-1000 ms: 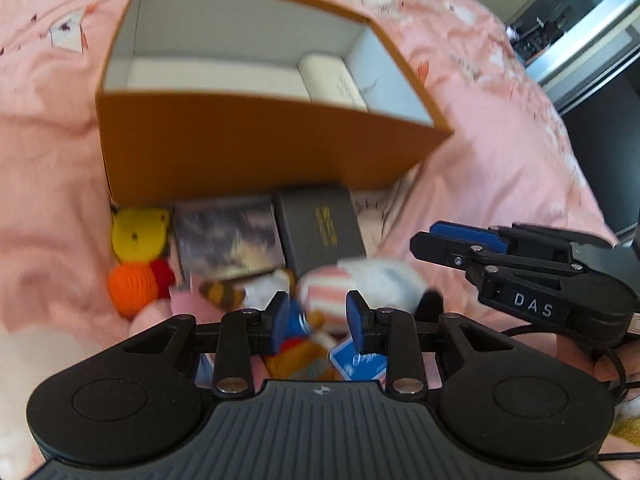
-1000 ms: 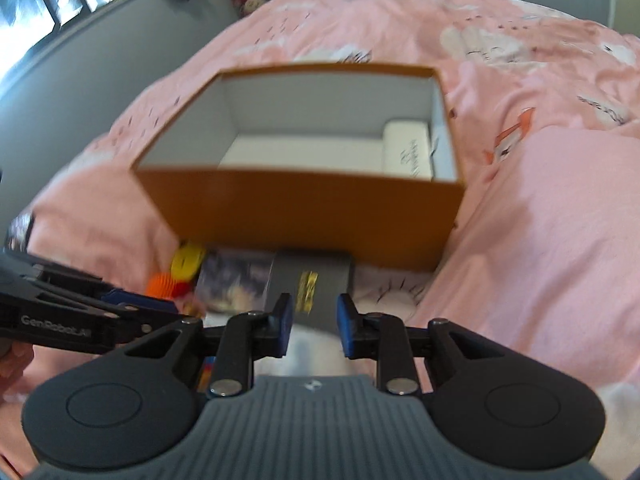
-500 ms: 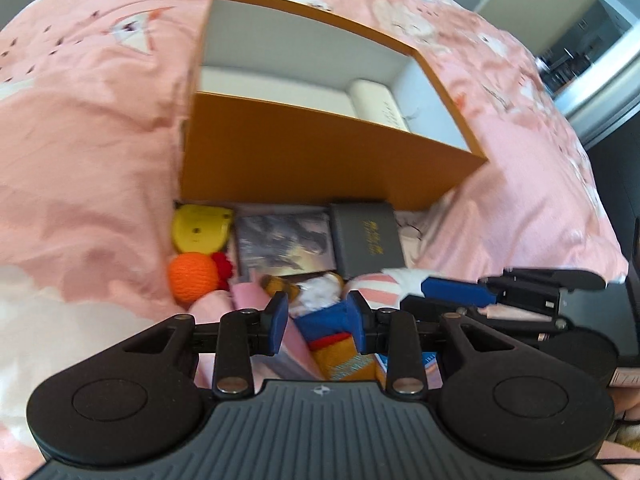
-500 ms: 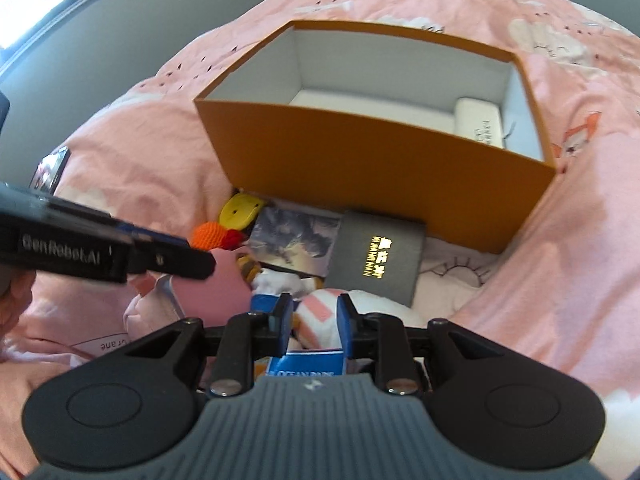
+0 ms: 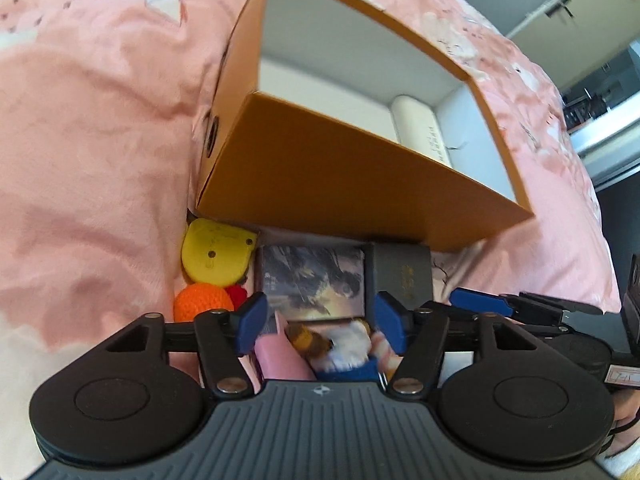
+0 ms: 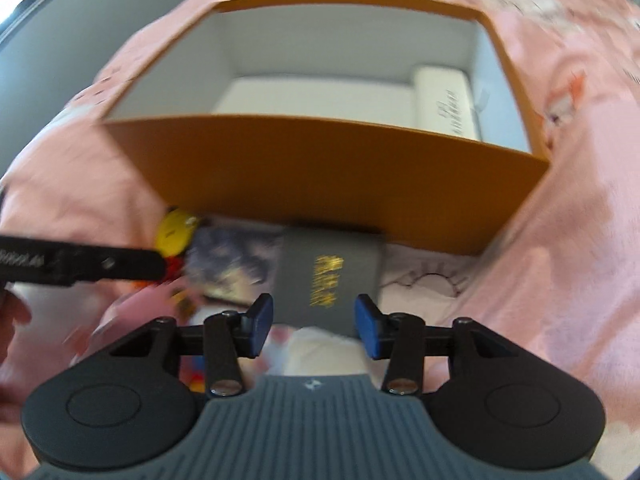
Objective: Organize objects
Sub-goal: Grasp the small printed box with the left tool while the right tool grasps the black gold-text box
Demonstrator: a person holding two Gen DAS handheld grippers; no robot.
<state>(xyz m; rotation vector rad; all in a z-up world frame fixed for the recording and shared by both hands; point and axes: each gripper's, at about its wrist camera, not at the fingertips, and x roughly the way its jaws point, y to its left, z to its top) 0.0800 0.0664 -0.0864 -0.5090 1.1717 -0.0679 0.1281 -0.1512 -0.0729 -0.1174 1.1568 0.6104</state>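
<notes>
An orange box (image 5: 360,176) with a white inside stands open on the pink bed and holds a white case (image 5: 420,128). In front of it lie a yellow toy (image 5: 214,256), an orange knitted ball (image 5: 202,302), a picture card box (image 5: 312,280) and a dark box with gold lettering (image 5: 402,276). My left gripper (image 5: 320,326) is open above the picture card box and plush toys (image 5: 340,344). My right gripper (image 6: 316,330) is open over the near edge of the dark box (image 6: 328,276). The orange box (image 6: 320,184) fills the right wrist view behind it.
The pink bedspread (image 5: 100,140) bulges up on both sides of the pile. A grey wall and window edge lie at the left in the right wrist view (image 6: 60,20). A doorway and dark furniture (image 5: 592,92) are at the far right.
Both grippers have opened wider and moved forward toward the boxes. The left one swung left over the picture card box; the right one now straddles the dark box.
</notes>
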